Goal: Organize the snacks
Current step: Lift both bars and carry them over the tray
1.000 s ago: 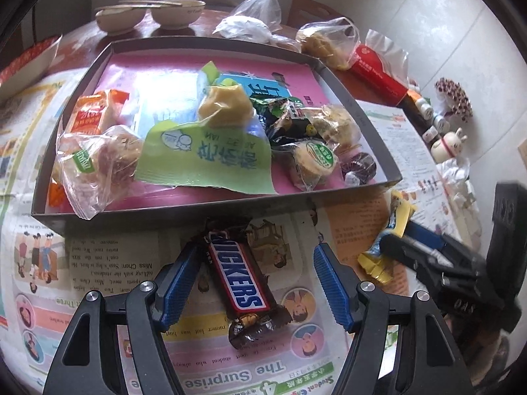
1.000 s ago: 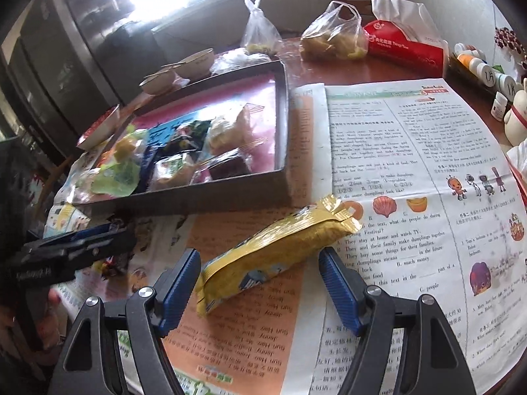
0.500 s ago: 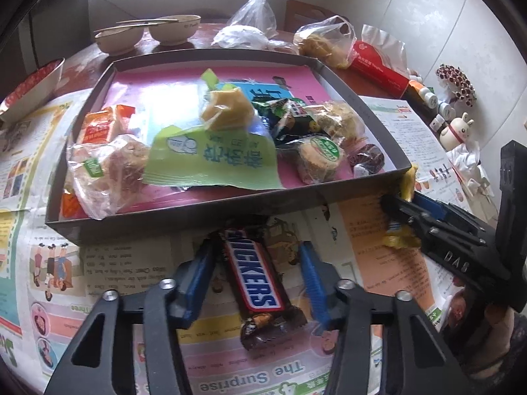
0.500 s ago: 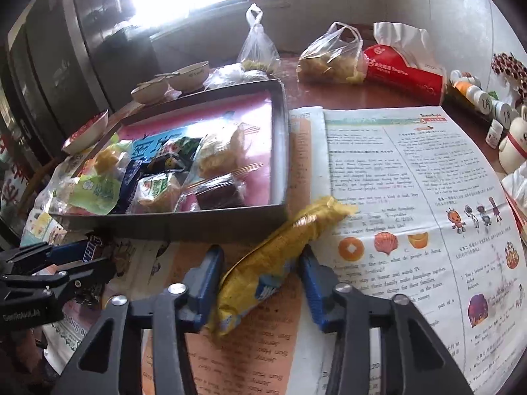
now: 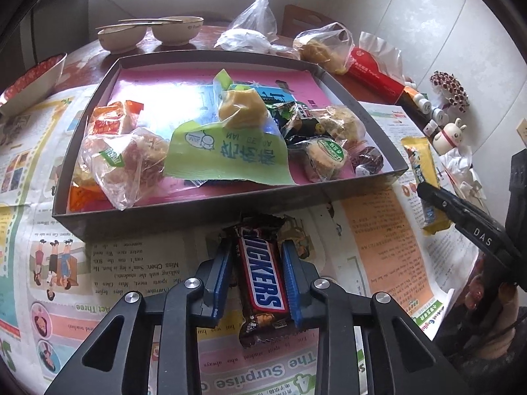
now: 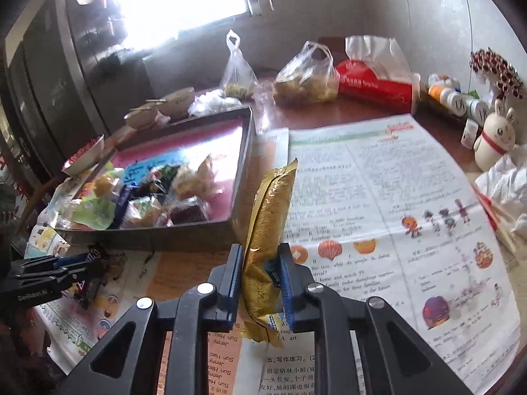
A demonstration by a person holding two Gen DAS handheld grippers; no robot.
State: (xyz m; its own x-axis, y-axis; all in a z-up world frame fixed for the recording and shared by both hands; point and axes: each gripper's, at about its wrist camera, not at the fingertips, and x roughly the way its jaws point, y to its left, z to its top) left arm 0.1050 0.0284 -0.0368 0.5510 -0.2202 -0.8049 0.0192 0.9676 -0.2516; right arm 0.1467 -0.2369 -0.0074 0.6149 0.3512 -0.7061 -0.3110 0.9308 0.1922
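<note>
My left gripper (image 5: 255, 256) is shut on a Snickers bar (image 5: 262, 276) that lies on the newspaper just in front of the grey tray (image 5: 210, 212). My right gripper (image 6: 260, 263) is shut on a long yellow snack pack (image 6: 268, 230) and holds it lifted, pointing away, right of the tray (image 6: 242, 177). The tray holds several wrapped snacks, among them a green packet (image 5: 227, 154) and a clear bag of pastry (image 5: 125, 164). The right gripper with its yellow pack (image 5: 425, 171) shows at the right of the left wrist view.
Newspaper (image 6: 378, 197) covers the table. Behind the tray stand two bowls (image 5: 148, 31), plastic bags of food (image 6: 306, 77) and a red tissue pack (image 6: 375, 85). Small bottles and a rabbit figure (image 6: 494, 138) stand at the far right edge.
Both grippers have closed: the left on the Snickers bar, the right on the yellow pack. The right one has lifted its pack and turned it to point away.
</note>
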